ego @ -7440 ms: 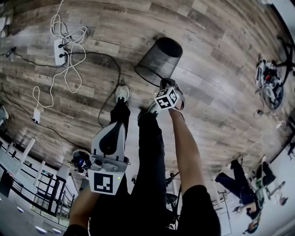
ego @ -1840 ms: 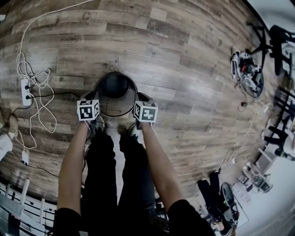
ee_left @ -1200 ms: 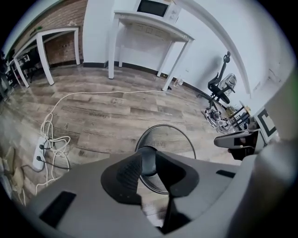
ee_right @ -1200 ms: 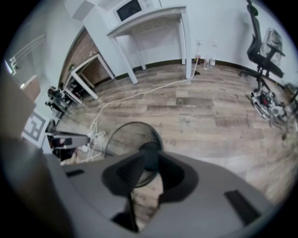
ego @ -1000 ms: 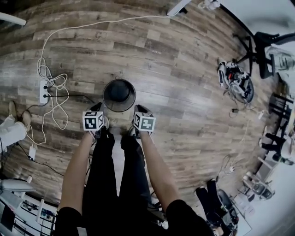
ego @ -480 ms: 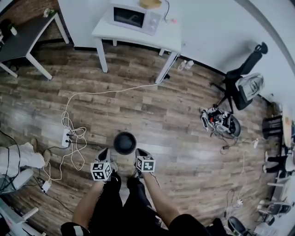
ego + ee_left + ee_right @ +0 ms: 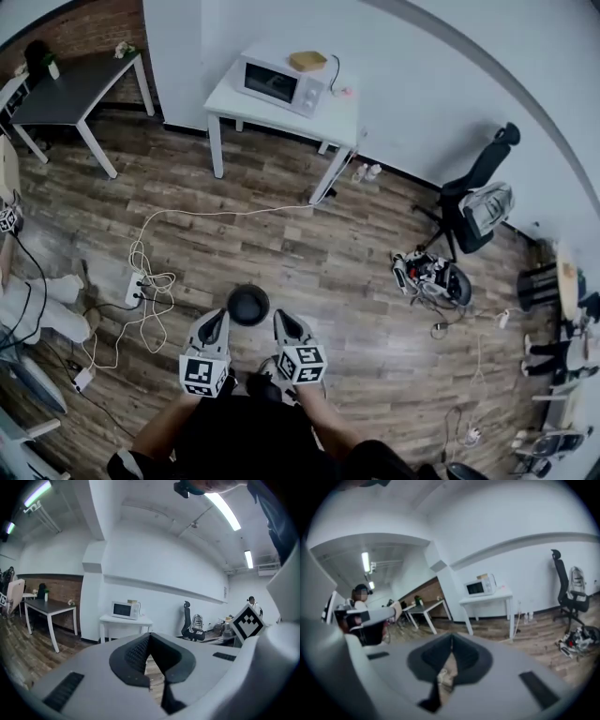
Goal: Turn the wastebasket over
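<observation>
In the head view the camera now takes in far more of the room than half a second ago, and both arms have come up with it. The left tongs (image 7: pixel 218 317) and right tongs (image 7: pixel 278 317) sit side by side high above the wooden floor (image 7: pixel 309 253), both shut and empty; a second ago they were low beside the wastebasket (image 7: pixel 247 305) with jaws a little apart. The wastebasket stands alone on the floor, appearing just ahead of the two tips and between them, touched by neither. It shows only as a small dark round, so I cannot tell which end is up. In the earliest frame it lay tipped on its side by the person's foot; now it rests on one end, so I judge the turning done and the person straightening up. The left gripper view shows its dark pads (image 7: pixel 133 656) pressed together with nothing between them, aimed nearly level at a microwave (image 7: pixel 124 610) on a white surface (image 7: pixel 125 619). The right gripper view shows the same: pads (image 7: pixel 433 654) together and empty, looking across the room, with the wastebasket out of sight.
</observation>
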A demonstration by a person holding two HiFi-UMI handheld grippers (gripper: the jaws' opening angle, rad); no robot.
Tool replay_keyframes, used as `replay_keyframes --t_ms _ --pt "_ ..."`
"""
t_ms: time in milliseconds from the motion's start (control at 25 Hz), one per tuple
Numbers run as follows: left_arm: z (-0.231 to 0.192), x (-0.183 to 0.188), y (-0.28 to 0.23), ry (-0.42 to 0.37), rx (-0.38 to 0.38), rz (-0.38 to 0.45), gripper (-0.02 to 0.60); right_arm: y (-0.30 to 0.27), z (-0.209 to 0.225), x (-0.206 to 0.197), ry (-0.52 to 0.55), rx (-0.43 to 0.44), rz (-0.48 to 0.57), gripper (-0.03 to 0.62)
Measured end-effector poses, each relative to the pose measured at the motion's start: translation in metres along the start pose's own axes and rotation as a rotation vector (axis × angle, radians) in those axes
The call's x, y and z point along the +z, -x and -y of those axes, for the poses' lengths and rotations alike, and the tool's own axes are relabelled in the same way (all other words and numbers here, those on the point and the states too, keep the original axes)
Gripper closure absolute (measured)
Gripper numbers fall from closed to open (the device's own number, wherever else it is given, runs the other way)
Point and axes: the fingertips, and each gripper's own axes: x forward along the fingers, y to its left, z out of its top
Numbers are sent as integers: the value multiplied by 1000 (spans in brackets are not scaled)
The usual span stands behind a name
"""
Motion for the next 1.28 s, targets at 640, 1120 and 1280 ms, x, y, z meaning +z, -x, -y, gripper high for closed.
replay_keyframes --t_ms 640,1120,1280 --pt "16 37 49 37 42 107 549 82 -60 32 37 58 143 562" --pt "23 37 48 35 44 100 549 84 -52 35 56 51 153 562" --pt "22 35 51 21 43 107 549 84 -54 33 58 52 145 562"
